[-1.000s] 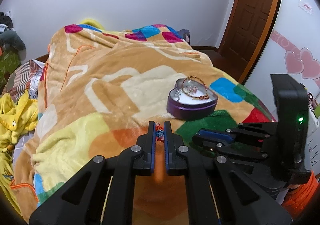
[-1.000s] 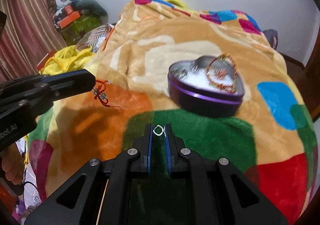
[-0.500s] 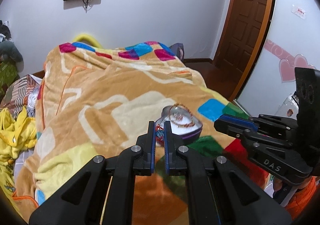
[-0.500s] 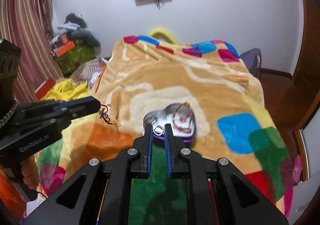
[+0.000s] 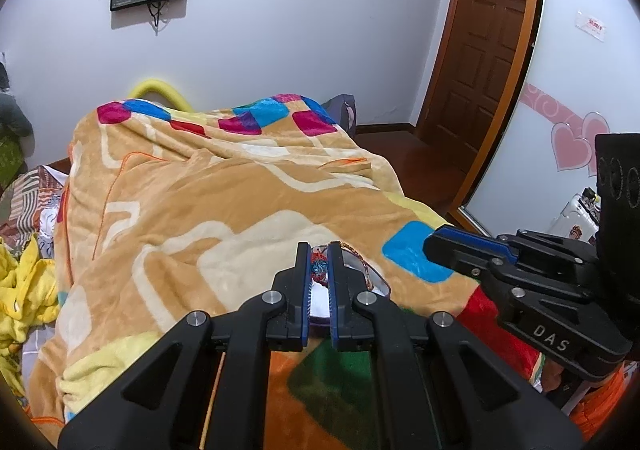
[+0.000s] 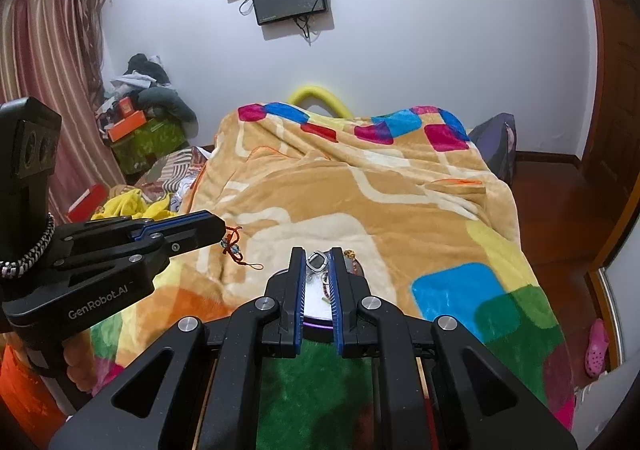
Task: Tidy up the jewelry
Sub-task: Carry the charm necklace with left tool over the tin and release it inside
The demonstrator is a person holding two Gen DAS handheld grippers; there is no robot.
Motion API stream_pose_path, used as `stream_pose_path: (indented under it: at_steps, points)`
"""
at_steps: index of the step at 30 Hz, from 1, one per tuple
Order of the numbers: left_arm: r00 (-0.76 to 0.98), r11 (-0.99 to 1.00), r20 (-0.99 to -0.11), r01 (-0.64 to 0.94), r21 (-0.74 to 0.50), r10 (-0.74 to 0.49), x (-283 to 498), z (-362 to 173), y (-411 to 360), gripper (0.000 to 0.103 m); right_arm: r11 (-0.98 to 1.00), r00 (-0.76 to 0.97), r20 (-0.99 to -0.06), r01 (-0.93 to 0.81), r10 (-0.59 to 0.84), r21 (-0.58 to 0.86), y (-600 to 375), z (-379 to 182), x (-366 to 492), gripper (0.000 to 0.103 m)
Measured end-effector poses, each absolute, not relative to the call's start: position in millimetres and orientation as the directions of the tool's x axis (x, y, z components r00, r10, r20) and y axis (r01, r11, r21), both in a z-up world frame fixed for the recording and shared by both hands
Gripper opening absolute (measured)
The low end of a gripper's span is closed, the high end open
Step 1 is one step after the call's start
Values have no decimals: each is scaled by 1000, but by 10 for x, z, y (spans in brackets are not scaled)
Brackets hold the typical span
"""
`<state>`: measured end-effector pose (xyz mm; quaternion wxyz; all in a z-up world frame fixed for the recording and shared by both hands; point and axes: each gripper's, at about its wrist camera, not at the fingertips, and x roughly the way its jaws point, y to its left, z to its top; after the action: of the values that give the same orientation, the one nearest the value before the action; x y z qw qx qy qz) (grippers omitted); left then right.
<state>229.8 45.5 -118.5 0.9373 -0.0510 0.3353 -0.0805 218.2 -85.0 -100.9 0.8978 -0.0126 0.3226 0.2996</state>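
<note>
L hand-held gripper pinches red charm | R hand-held gripper pinches ring | both above tin on bed | risk: thin grips slip, pieces vanish into fleece

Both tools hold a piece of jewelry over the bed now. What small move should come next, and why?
Probably lower the right tool toward the purple heart tin and release the silver ring: the tin lies just beyond its tips, while the left tool holds its red cord charm farther off.
</note>
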Motion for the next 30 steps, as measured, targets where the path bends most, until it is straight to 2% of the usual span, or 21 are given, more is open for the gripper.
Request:
stream_pose_path:
  at_steps: [19,30]
  points:
    - [671,972,-703,137,-193,-234,2749,-1681,394,6,812,515,-679,-544,523,211,-753,-1491,2565,10]
    - [652,969,-718,130,-209,-243,2812,-1766,411,6,800,468,-714,-560,521,216,-700,-1579,2640,10]
